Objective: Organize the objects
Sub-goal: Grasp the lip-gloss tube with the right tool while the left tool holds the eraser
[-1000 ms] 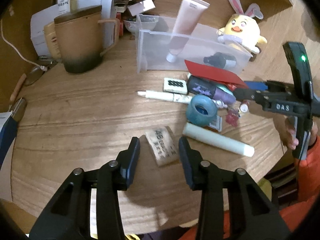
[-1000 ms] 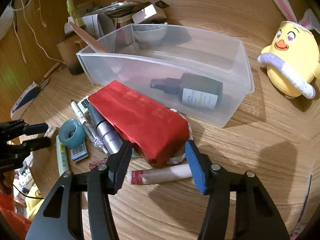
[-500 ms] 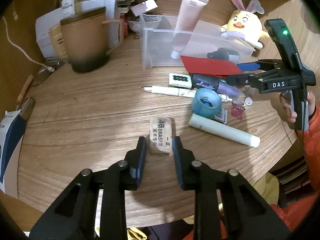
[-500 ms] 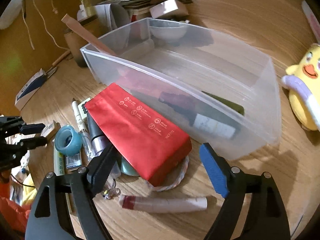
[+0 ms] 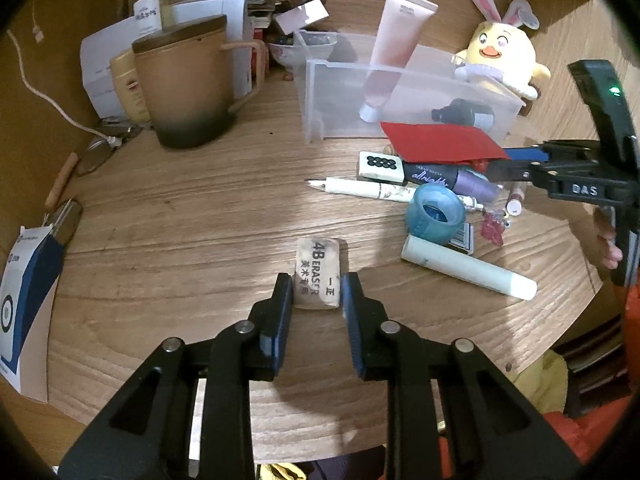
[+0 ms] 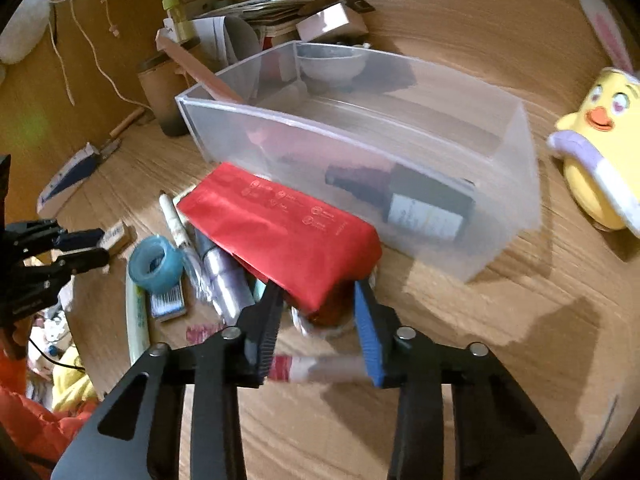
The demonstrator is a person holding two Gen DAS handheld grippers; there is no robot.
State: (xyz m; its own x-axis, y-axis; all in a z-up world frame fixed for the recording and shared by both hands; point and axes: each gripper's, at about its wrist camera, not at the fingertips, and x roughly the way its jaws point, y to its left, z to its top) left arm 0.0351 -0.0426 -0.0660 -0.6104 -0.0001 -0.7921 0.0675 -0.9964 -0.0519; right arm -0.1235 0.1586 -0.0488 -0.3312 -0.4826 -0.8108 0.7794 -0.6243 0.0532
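Wooden tabletop (image 5: 168, 240) clutter: the left gripper (image 5: 316, 294) clamped the 4B eraser (image 5: 319, 272); the right gripper (image 6: 318, 304) gripped the red pouch (image 6: 280, 232).

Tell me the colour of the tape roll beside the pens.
Translucent blue tape roll, clearest in the left wrist view.

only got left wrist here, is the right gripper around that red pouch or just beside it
Observer: Around it. The right gripper straddles the red pouch's near end, one finger each side; blur hides whether it's gripping.
Operator: ok, left gripper has the 4b eraser. room in the bin
Observer: Seen from above, the clear bin has a dark bottle lying toward its right end; the floor behind it looks bare.
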